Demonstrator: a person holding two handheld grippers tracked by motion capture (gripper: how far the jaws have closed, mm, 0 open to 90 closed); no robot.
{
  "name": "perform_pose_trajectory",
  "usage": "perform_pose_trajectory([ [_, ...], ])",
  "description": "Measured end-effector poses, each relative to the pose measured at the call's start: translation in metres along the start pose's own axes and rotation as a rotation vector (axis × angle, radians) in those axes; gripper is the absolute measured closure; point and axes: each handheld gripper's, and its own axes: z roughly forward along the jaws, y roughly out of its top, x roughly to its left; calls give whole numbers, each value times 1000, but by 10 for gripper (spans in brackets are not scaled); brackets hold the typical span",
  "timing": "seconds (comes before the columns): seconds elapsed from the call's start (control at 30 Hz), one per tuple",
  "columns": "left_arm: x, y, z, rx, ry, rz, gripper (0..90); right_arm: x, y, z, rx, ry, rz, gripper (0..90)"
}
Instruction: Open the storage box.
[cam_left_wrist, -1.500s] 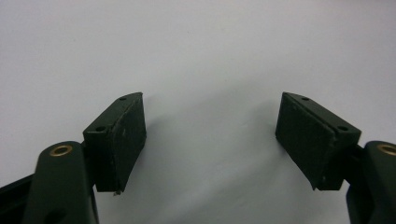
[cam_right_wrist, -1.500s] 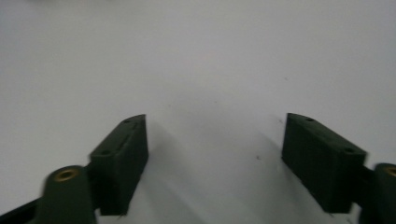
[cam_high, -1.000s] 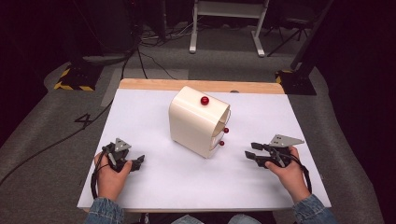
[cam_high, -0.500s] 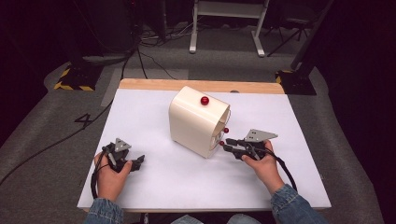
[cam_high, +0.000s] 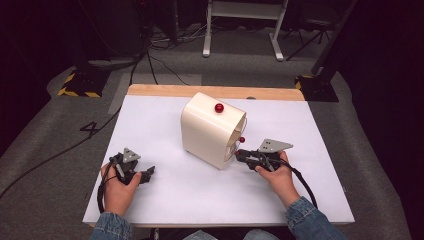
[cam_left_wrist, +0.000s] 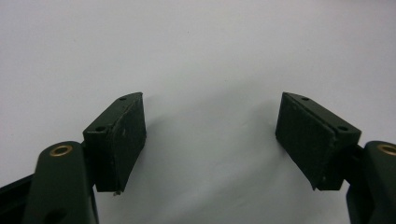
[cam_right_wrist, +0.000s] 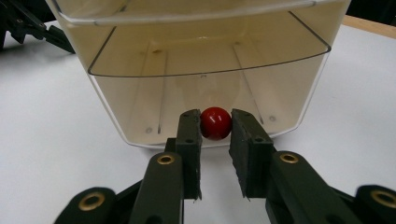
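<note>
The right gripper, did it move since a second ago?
Yes. The right gripper slid left across the table toward the cream box, which stayed put. Its jaws now sit on either side of the lower red knob.

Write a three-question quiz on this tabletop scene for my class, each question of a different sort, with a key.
1. True or false: the left gripper is closed on a red knob.
2. Which item sits between the right gripper's pads? A) the cream box's lower red knob B) a cable C) the top red knob
3. Fill in: the left gripper rests on the ____ table surface, jaws spread.

Key: 1 false. 2 A. 3 white. The cream box stands mid-table; the pads appear to touch the knob, though firm contact is uncertain.
</note>
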Motion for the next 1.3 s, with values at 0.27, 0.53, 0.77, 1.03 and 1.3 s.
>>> perform_pose_trajectory([
  [0.27,0,0,0,0,1,1,247,4,0,-32,-7,-23,-16,739],
  [0.53,0,0,0,1,1,2,247,5,-11,-69,-10,-36,-4,739],
  [0.77,0,0,0,0,2,2,247,4,-25,-90,4,-45,11,740],
  [1.03,0,0,0,0,2,2,248,7,-39,-95,31,-47,27,738],
  [1.3,0,0,0,0,2,2,247,6,-53,-89,100,-78,23,620],
])
